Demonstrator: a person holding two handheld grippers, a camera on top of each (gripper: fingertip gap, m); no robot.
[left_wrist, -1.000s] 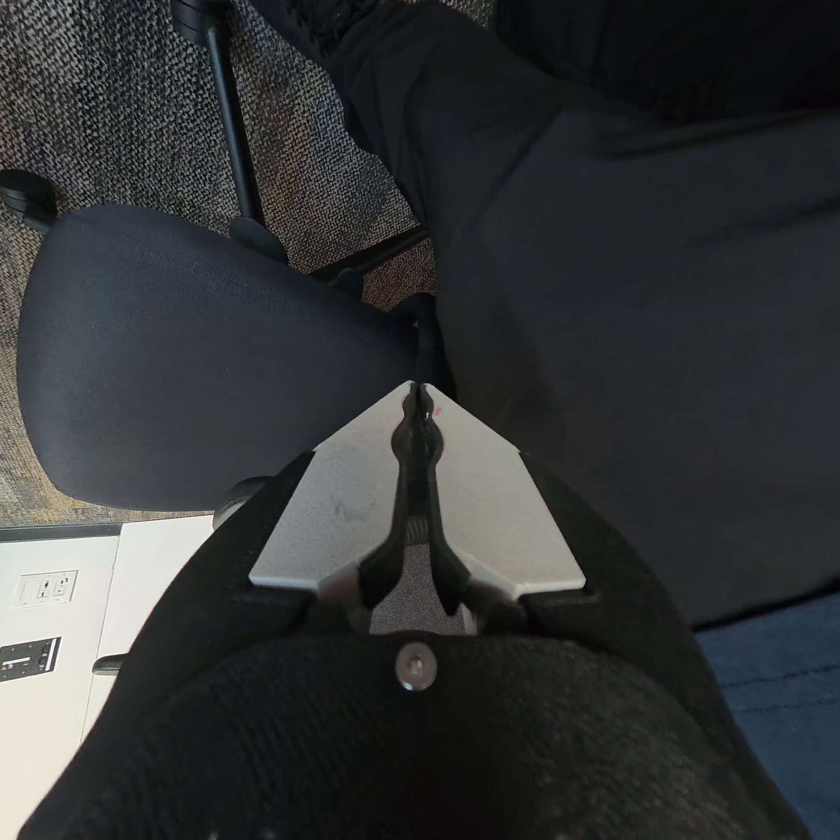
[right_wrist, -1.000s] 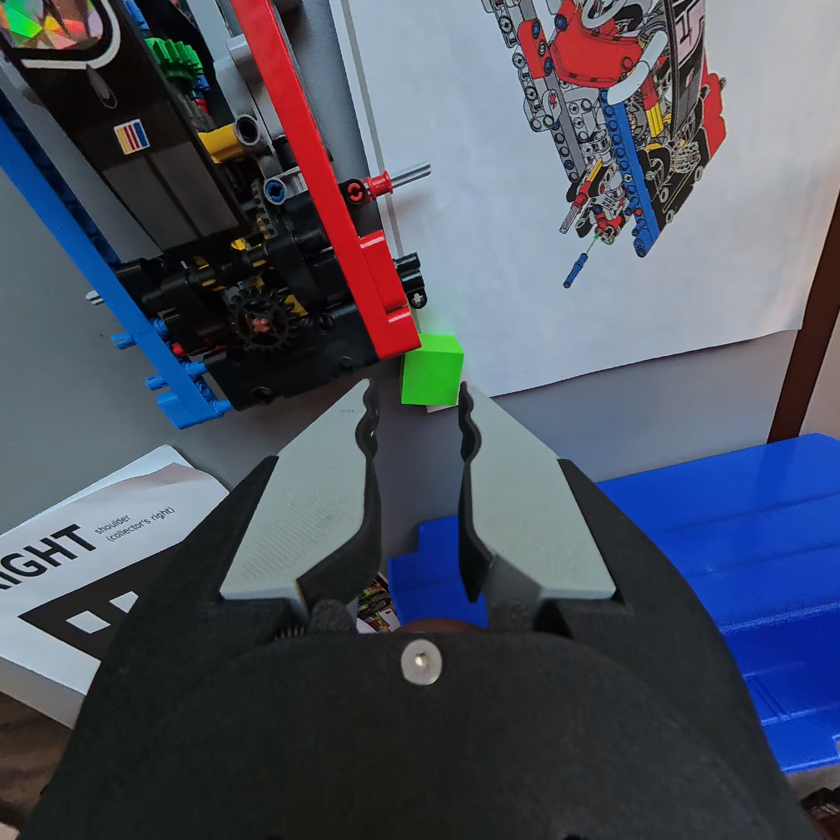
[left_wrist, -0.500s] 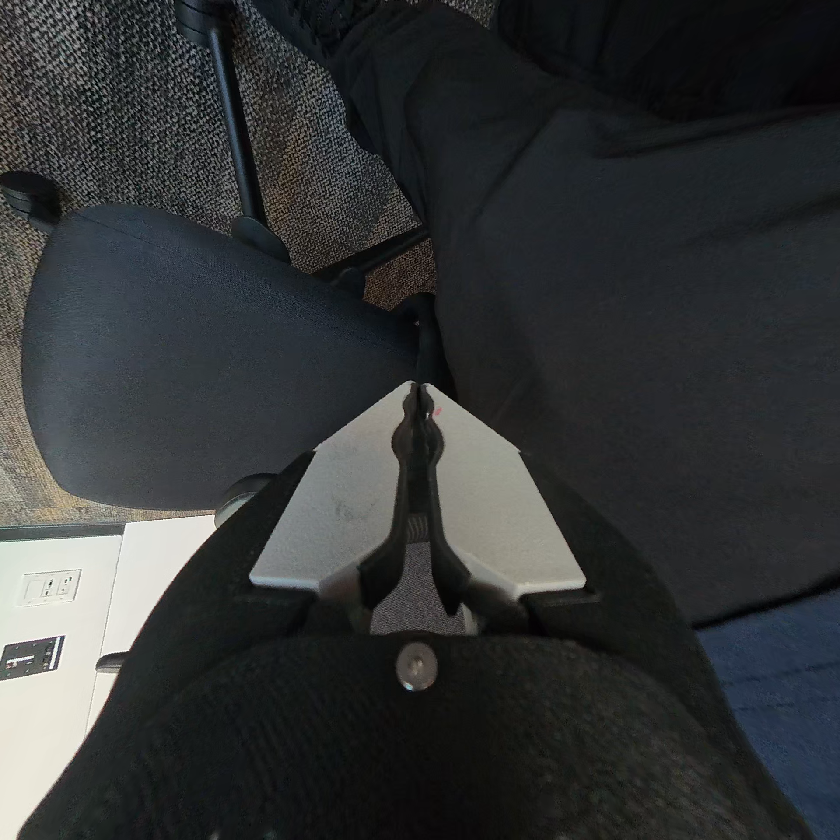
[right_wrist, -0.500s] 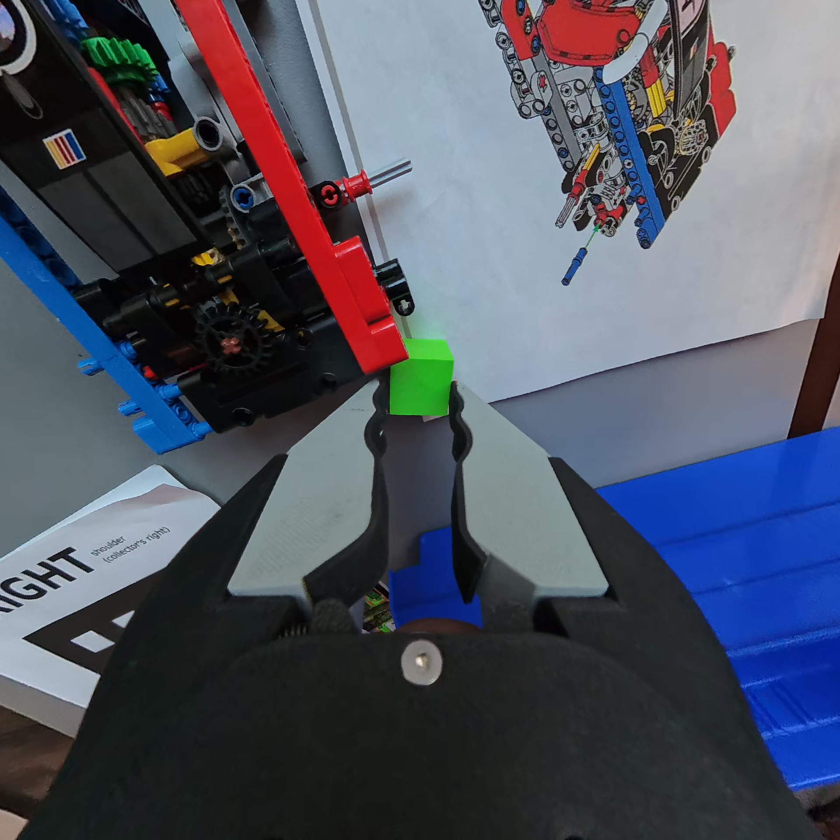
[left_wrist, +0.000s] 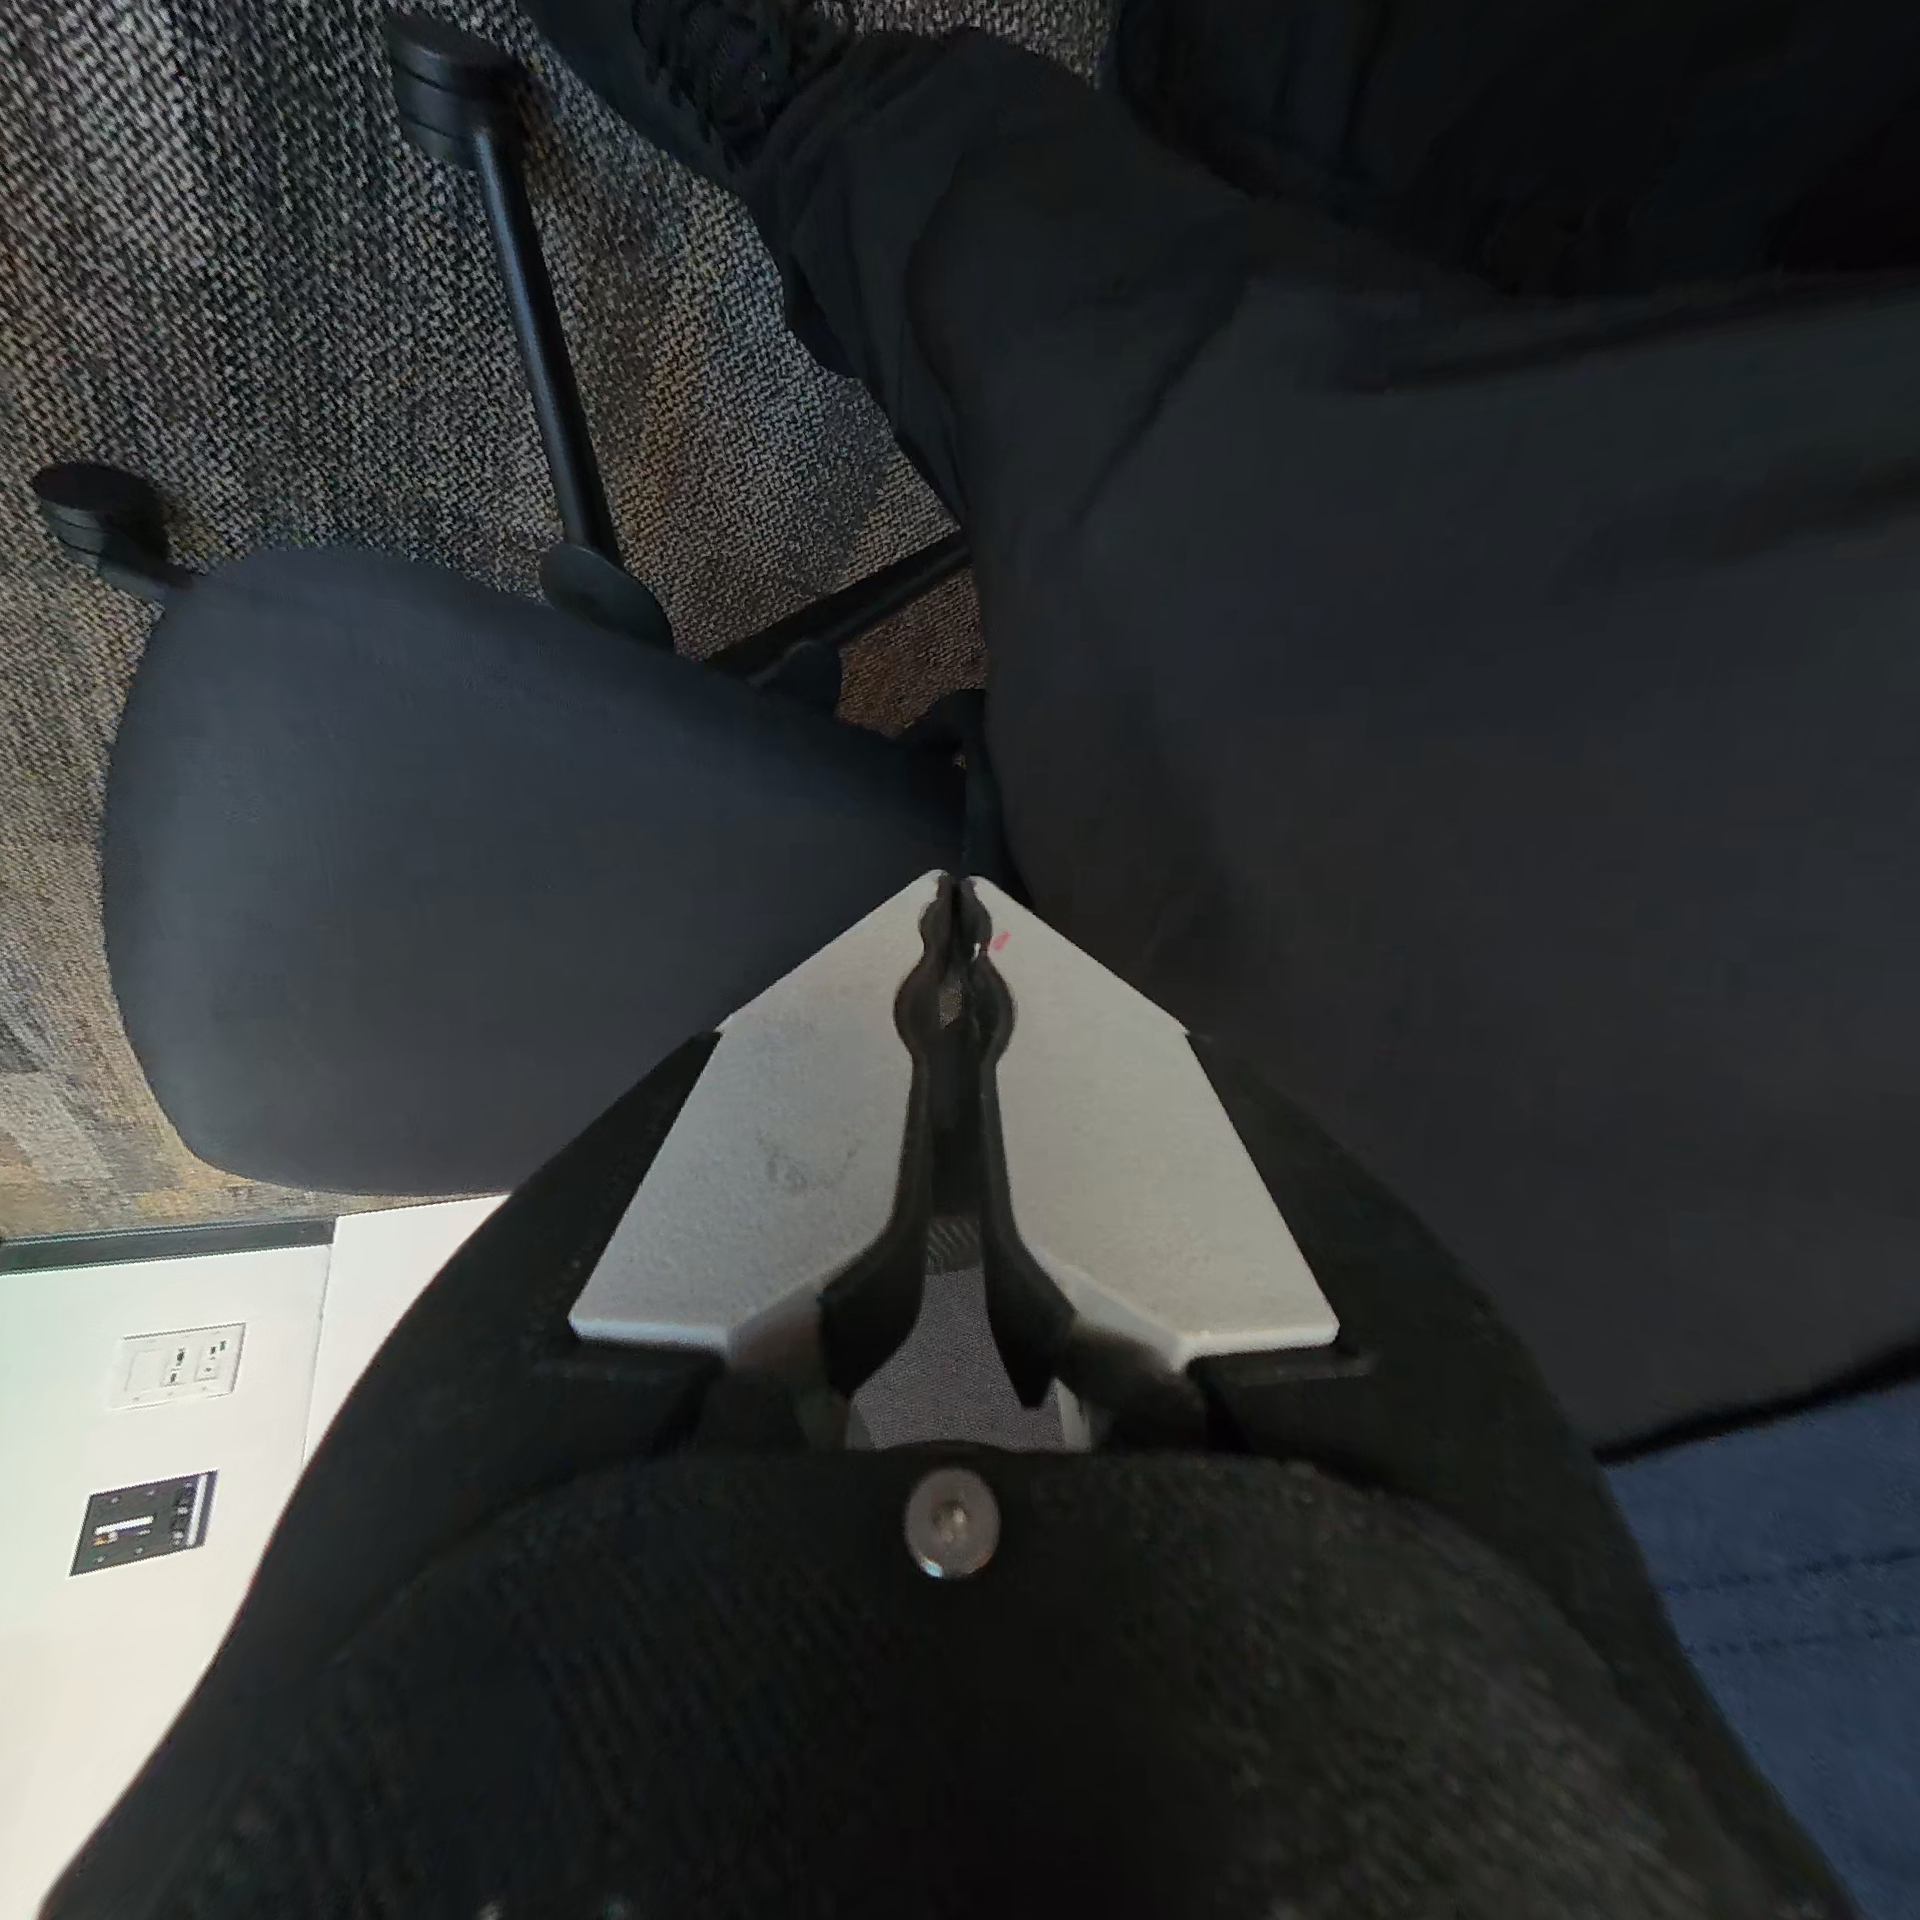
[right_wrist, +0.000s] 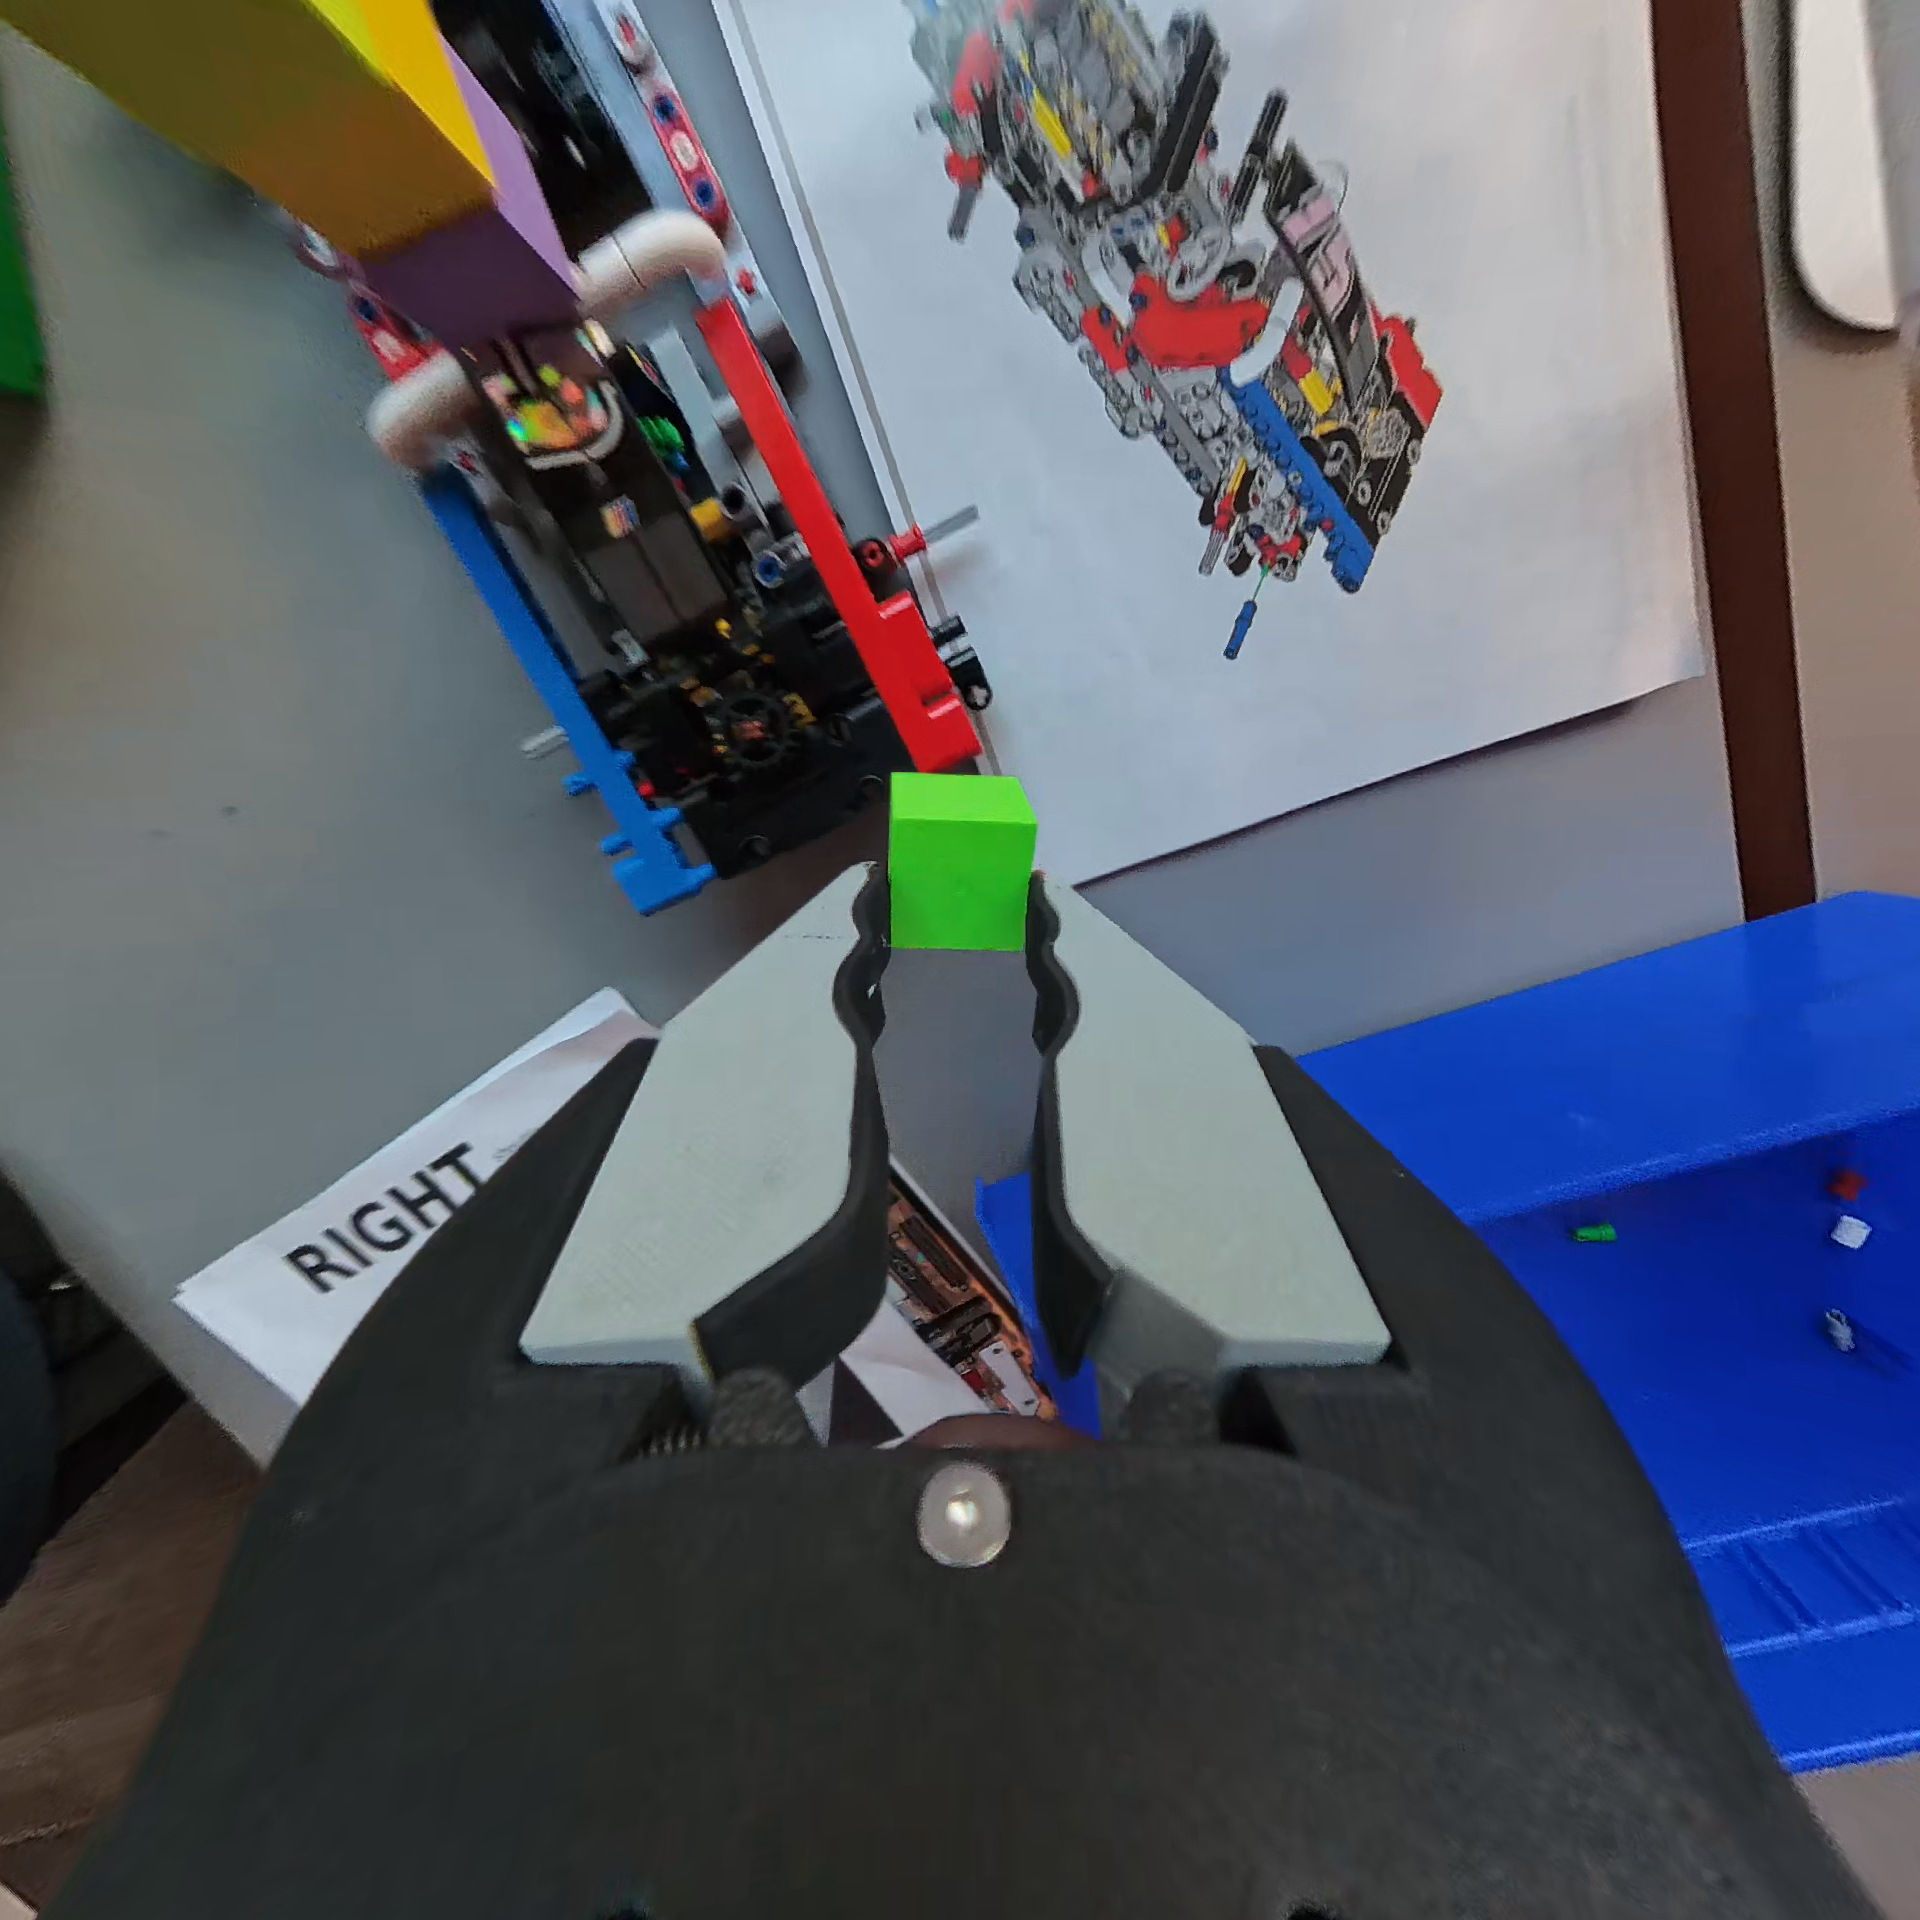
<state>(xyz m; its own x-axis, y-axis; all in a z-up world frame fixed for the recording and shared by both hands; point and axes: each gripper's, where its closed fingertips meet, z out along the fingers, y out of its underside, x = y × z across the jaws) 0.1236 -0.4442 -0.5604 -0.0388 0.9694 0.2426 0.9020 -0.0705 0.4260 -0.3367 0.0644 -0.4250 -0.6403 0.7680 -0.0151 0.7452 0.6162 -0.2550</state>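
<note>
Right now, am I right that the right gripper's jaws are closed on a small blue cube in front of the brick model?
Not quite: the cube is bright green, not blue. The right wrist view shows the right gripper with its jaws closed on it, in front of the brick model.

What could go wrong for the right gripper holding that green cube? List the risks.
1. The right gripper pinches the green cube only at its fingertips, so a jolt might let it slip out.
2. The brick model lies close behind the cube; a swing could knock its red beam.
3. The yellow and purple blocks sit near above; lifting carelessly might bump them.
</note>
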